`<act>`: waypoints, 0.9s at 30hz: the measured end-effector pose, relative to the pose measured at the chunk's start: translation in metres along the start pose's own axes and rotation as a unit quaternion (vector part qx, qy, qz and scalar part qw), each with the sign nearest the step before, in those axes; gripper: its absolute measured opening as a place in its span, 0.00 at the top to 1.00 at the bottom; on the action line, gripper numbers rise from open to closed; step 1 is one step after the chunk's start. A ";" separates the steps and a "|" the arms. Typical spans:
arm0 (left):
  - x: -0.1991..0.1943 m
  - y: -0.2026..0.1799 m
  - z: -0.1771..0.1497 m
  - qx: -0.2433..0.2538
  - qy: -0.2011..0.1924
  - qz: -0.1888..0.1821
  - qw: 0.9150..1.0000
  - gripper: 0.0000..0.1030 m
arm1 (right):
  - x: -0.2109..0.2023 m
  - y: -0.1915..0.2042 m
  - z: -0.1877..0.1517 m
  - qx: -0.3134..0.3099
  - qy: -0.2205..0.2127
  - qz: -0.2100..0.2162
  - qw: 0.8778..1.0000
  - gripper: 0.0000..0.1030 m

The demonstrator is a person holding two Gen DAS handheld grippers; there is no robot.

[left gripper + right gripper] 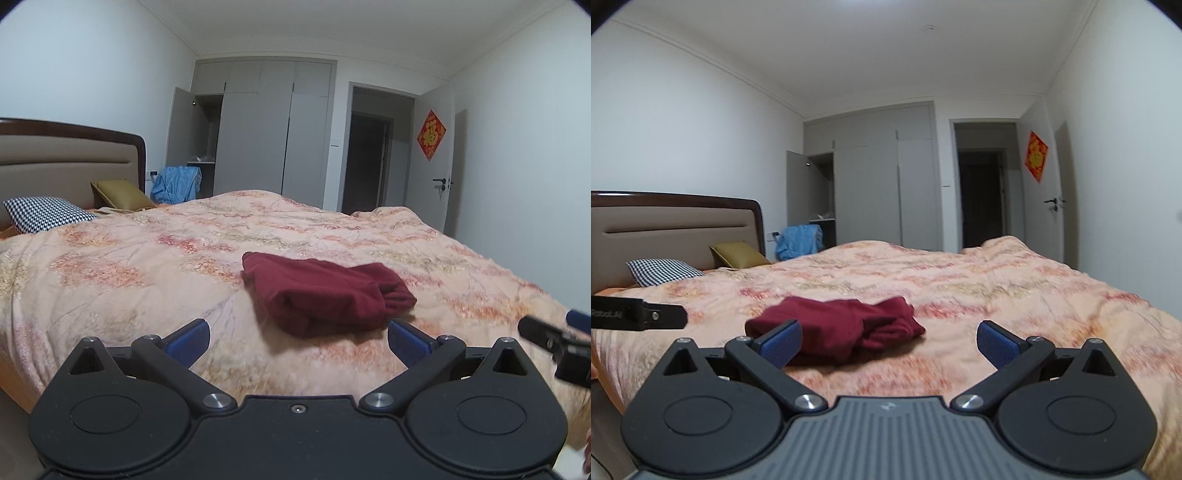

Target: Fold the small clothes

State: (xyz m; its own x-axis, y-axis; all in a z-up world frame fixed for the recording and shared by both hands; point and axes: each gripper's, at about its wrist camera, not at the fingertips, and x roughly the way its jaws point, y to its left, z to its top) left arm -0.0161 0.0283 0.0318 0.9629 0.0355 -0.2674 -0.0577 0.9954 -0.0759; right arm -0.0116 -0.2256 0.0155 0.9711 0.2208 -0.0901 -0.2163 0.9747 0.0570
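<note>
Peach floral quilt (155, 258) on bed; grey wardrobe (273, 129), perhaps ajar.

Soft, even overhead light fills both fisheye views, edges bend and darken at the corners, and the near bedspread (110, 280) looks slightly blurred.

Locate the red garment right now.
The red garment lies bunched on the floral bedspread, just ahead of both open tools, untouched.
</note>
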 end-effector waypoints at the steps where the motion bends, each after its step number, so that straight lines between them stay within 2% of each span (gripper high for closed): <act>1: -0.003 0.000 -0.004 0.003 0.001 0.001 1.000 0.01 | -0.003 0.000 -0.002 0.000 -0.001 -0.007 1.000 0.00; 9: -0.011 0.006 -0.025 -0.013 0.011 0.010 1.000 0.01 | -0.010 -0.007 -0.012 0.002 -0.008 -0.032 0.999 0.00; 27: -0.008 0.006 -0.025 -0.016 0.018 0.010 1.000 0.01 | -0.004 -0.004 -0.020 -0.004 0.015 -0.025 1.000 0.00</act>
State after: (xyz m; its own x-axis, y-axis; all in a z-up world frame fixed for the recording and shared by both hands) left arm -0.0310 0.0320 0.0095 0.9517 0.0518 -0.3028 -0.0863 0.9911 -0.1015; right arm -0.0166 -0.2300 -0.0039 0.9774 0.1725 -0.1221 -0.1683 0.9847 0.0443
